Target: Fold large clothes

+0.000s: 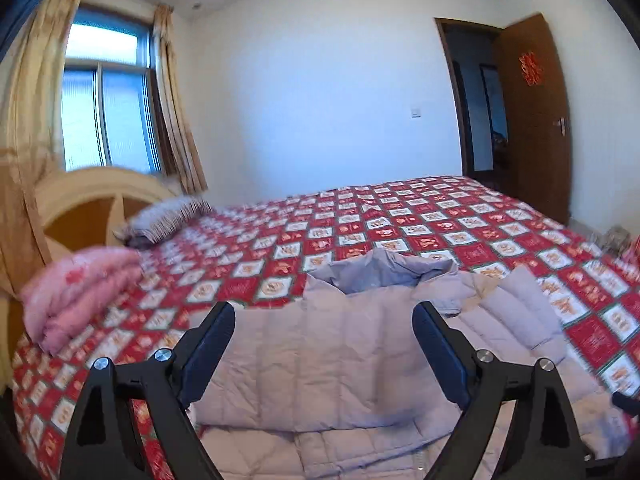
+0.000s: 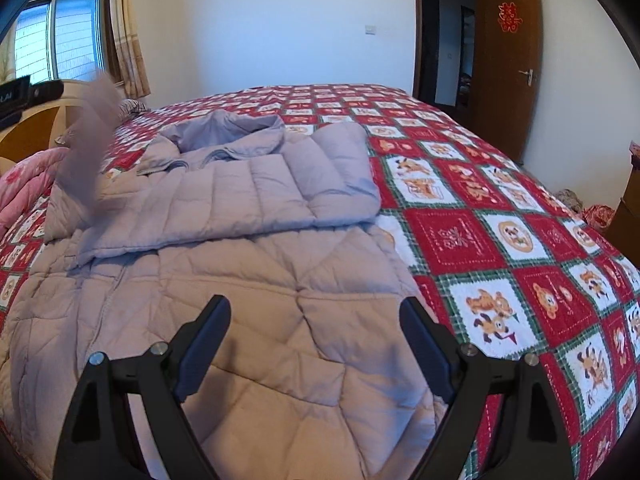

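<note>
One pale lilac quilted puffer coat with a hood (image 2: pixel 248 216) is lying on the red-and-white checked bedspread (image 2: pixel 500 240), hood (image 2: pixel 224 132) at the far end, hem running off the near edge under both grippers. Long axis is running near-to-far. One sleeve (image 2: pixel 320 176) is already lying folded across the chest, cuff pointing left.

Left gripper (image 1: pixel 324 344): jaws standing wide apart, nothing between them, hovering above the coat's upper half. Right gripper (image 2: pixel 316 336): also wide apart, holding nothing, hanging over the lower front panel near the coat's right edge.

A blurred strip of lilac fabric (image 2: pixel 88 148) is showing at far left in the right wrist view; probably the other sleeve in mid-air, can't tell for sure.

Judgement: next fold is likely bringing hem toward hood along the long axis. Hem is lying near of both grippers, below frame; the right one looks closer to it.

Counts: one coat, one folded pink quilt (image 1: pixel 76 296) at left, one striped pillow (image 1: pixel 168 216) beyond it, two grippers.
</note>
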A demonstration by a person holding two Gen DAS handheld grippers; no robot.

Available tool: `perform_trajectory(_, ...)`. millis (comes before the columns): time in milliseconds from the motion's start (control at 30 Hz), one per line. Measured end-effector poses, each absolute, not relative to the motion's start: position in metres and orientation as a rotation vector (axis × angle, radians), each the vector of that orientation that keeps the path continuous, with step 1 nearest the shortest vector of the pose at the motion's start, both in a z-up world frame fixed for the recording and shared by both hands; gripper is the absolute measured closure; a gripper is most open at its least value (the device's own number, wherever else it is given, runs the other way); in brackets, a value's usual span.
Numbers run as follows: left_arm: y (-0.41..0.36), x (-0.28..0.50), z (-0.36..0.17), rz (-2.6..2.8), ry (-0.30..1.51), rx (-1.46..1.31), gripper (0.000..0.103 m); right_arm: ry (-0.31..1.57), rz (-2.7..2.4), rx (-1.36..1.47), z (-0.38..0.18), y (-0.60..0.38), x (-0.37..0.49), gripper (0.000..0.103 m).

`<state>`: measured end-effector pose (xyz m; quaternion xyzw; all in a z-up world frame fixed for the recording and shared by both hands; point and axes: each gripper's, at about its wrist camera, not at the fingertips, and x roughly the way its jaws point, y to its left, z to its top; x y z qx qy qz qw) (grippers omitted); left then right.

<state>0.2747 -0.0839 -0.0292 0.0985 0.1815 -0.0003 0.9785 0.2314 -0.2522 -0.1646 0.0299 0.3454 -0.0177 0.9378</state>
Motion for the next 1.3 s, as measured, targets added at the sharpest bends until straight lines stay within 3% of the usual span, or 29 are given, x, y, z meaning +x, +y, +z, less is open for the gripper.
perform_trajectory(200, -0.052, 0.286, -0.062, 0.055, 0.419, 0.229, 0.012, 0.727, -0.018, 0.068, -0.165, -0.251, 0.236, 0.015)
perform_trajectory(533, 0.099, 0.329, -0.154, 0.429, 0.681, 0.109, 0.012, 0.731, 0.12, 0.153, -0.128, -0.22, 0.29, 0.015)
perform_trajectory(833, 0.128, 0.339, -0.2, 0.467, 0.789, 0.042, 0.012, 0.858, 0.195, 0.205, -0.154, -0.16, 0.375, 0.024)
perform_trajectory(867, 0.125, 0.339, -0.201, 0.468, 0.791, 0.052, 0.012, 0.881, 0.205, 0.201, -0.161, -0.155, 0.38, 0.032)
perform_trajectory(900, 0.124, 0.34, -0.201, 0.468, 0.794, 0.061, 0.012, 0.889, 0.209, 0.195, -0.165, -0.152, 0.383, 0.051)
perform_trajectory(967, 0.124, 0.341, -0.201, 0.463, 0.796, 0.058, 0.012, 0.866, 0.216, 0.164, -0.167, -0.146, 0.379, 0.076)
perform_trajectory(1100, 0.13, 0.342, -0.203, 0.448, 0.81, 0.024, 0.012, 0.815, 0.216, 0.137, -0.159, -0.15, 0.362, 0.086)
perform_trajectory(1300, 0.129, 0.341, -0.201, 0.434, 0.814, 0.017, 0.012, 0.758, 0.146, 0.079, -0.15, -0.172, 0.332, 0.087)
